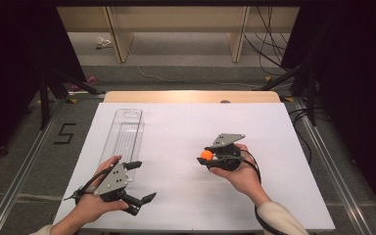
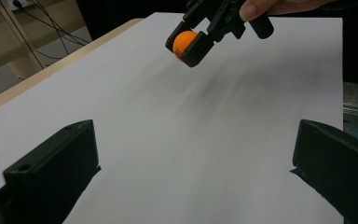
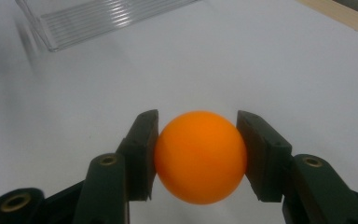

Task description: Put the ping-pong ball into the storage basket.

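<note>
An orange ball (image 3: 200,156) sits pinched between the two black jaws of my right gripper (image 3: 198,154), held a little above the white table sheet. In the high view that gripper (image 1: 206,156) is right of centre with the ball (image 1: 206,155) at its tip, pointing left. The left gripper view shows the ball (image 2: 185,41) far off in those jaws. My left gripper (image 1: 140,181) rests at the front left with its jaws spread wide and nothing between them; its own view shows bare sheet between the jaws (image 2: 196,158).
A long clear plastic tray (image 1: 123,134) lies on the left half of the white sheet (image 1: 186,132), just beyond my left hand; its ribbed end (image 3: 93,18) lies ahead of the ball. Table legs, cables and dark stands surround the table.
</note>
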Demonstrator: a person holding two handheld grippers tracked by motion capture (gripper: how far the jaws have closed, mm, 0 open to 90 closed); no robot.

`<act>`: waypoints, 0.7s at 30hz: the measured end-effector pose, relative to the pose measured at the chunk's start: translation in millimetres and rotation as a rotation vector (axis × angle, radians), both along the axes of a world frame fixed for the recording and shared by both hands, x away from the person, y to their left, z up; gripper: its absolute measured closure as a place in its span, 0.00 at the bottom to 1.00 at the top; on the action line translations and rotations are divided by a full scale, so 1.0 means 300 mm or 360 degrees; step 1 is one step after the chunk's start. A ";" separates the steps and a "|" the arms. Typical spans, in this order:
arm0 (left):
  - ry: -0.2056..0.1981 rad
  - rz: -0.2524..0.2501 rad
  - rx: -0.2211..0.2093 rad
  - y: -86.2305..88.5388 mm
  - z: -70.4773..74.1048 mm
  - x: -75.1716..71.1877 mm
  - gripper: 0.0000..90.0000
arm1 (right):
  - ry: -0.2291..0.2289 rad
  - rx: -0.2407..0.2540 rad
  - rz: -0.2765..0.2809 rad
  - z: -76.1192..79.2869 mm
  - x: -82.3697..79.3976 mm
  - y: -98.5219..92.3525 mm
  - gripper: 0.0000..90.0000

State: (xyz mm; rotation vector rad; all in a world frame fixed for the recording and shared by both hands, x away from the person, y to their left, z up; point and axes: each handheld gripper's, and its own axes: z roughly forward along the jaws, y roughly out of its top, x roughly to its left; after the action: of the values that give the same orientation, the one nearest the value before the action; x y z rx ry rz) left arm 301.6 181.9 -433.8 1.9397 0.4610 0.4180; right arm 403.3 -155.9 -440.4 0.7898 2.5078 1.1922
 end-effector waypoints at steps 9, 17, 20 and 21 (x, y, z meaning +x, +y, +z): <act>-0.0001 0.0000 0.0001 0.000 0.000 0.000 0.00 | -0.0007 0.0014 0.0003 0.006 0.002 0.007 0.57; -0.0001 0.0000 0.0003 0.000 0.000 0.000 0.00 | -0.0010 0.0029 0.0008 0.012 0.001 0.016 0.57; 0.0001 0.0002 0.0002 -0.001 0.000 -0.001 0.00 | -0.0010 0.0032 0.0009 0.015 0.001 0.019 0.57; 0.0001 0.0002 0.0003 -0.001 0.000 -0.001 0.00 | -0.0014 0.0035 0.0012 0.016 0.001 0.020 0.57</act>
State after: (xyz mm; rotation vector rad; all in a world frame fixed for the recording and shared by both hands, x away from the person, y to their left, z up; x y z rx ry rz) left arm 301.4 181.7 -433.9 1.9414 0.4622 0.4189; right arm 403.7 -149.8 -435.5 0.7800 2.4967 1.2252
